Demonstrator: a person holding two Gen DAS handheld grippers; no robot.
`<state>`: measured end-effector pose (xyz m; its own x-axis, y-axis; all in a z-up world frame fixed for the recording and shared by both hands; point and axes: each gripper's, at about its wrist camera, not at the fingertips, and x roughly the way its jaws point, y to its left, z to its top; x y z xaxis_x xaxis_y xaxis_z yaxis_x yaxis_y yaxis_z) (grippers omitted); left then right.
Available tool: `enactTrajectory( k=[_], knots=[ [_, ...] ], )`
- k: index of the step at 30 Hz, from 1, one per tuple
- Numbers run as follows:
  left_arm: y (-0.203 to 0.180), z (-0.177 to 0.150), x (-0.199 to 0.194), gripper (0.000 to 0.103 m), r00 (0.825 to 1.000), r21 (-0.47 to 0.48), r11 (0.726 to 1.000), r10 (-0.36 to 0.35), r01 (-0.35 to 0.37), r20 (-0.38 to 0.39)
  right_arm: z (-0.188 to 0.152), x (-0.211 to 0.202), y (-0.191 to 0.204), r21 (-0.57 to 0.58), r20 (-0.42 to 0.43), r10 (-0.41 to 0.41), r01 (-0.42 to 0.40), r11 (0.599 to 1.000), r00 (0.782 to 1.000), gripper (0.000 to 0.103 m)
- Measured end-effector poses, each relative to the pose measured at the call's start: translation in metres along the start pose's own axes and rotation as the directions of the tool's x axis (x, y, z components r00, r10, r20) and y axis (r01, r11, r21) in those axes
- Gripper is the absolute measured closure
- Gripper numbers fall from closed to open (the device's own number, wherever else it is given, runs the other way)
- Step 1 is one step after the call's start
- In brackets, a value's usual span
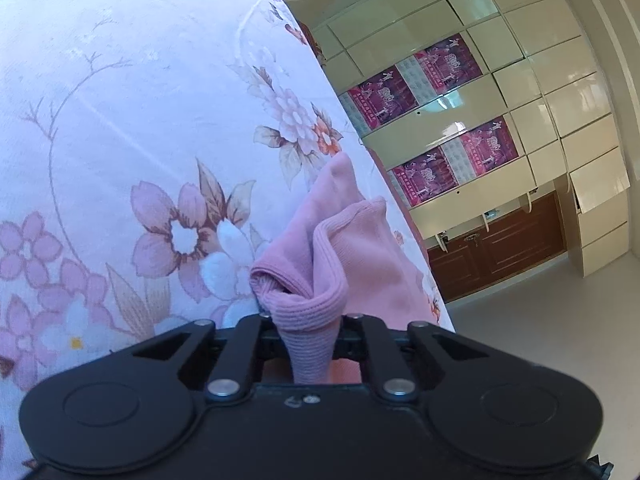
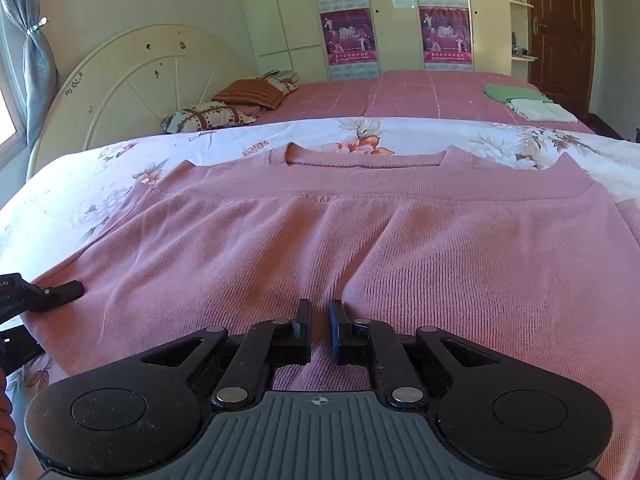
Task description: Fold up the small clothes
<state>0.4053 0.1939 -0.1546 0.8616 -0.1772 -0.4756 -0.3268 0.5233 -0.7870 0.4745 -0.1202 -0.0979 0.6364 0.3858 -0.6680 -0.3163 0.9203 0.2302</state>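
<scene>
A pink ribbed knit top (image 2: 360,220) lies spread on the floral bed sheet (image 2: 360,128), its neckline at the far side. My right gripper (image 2: 320,314) points down at its near part, jaws close together with a raised ridge of the knit pinched between them. In the left wrist view, my left gripper (image 1: 308,320) is shut on a bunched corner of the pink top (image 1: 340,240), which stands up in folds and hides the fingertips. The left gripper's finger (image 2: 60,292) shows at the top's left edge in the right wrist view.
Beyond the floral sheet (image 1: 120,120) lies a pink checked bedspread (image 2: 400,92) with pillows (image 2: 224,108) at the headboard. Folded green (image 2: 516,94) and white (image 2: 536,110) clothes lie at the far right. A wardrobe with posters (image 2: 348,36) and a brown door (image 2: 560,20) stand behind.
</scene>
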Motion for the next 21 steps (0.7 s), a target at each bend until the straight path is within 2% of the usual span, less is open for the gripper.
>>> enactTrajectory(
  k=[2, 4, 6, 10, 14, 18, 20, 21],
  knots=[
    [0.001, 0.001, -0.001, 0.093, 1.000, 0.016, 1.000, -0.007, 0.007, -0.006, 0.004, -0.009, 0.005, 0.000, 0.016, -0.016, 0.016, 1.000, 1.000, 0.094],
    [0.004, 0.002, -0.002, 0.094, 1.000, 0.011, 1.000, -0.020, 0.021, -0.015, 0.002, -0.013, 0.008, 0.000, 0.046, 0.007, -0.007, 1.000, 0.999, 0.094],
    [0.003, 0.003, -0.005, 0.094, 0.999, 0.019, 0.999, -0.033, 0.033, -0.017, -0.006, 0.000, 0.011, -0.012, -0.004, -0.011, 0.011, 1.000, 1.000, 0.095],
    [-0.009, 0.006, -0.008, 0.094, 0.999, 0.066, 0.997, -0.033, 0.034, -0.014, -0.005, 0.000, 0.010, 0.039, 0.009, -0.018, 0.018, 0.999, 1.000, 0.094],
    [-0.030, 0.004, -0.009, 0.094, 1.000, 0.133, 0.991, -0.021, 0.022, -0.008, -0.006, -0.002, 0.005, 0.036, 0.020, 0.001, -0.002, 0.999, 1.000, 0.095],
    [-0.085, -0.007, -0.016, 0.094, 1.000, 0.280, 0.960, -0.022, 0.019, 0.008, -0.003, -0.002, -0.009, 0.080, 0.019, 0.068, -0.070, 0.994, 0.997, 0.095],
    [-0.125, -0.022, -0.015, 0.094, 1.000, 0.384, 0.923, -0.019, 0.019, -0.003, 0.001, -0.008, -0.025, 0.150, 0.020, 0.123, -0.125, 0.981, 0.992, 0.094],
    [-0.146, -0.032, -0.013, 0.095, 1.000, 0.442, 0.897, -0.021, 0.024, -0.011, 0.003, -0.018, -0.037, 0.203, 0.059, 0.140, -0.150, 0.968, 0.988, 0.094]
  ],
)
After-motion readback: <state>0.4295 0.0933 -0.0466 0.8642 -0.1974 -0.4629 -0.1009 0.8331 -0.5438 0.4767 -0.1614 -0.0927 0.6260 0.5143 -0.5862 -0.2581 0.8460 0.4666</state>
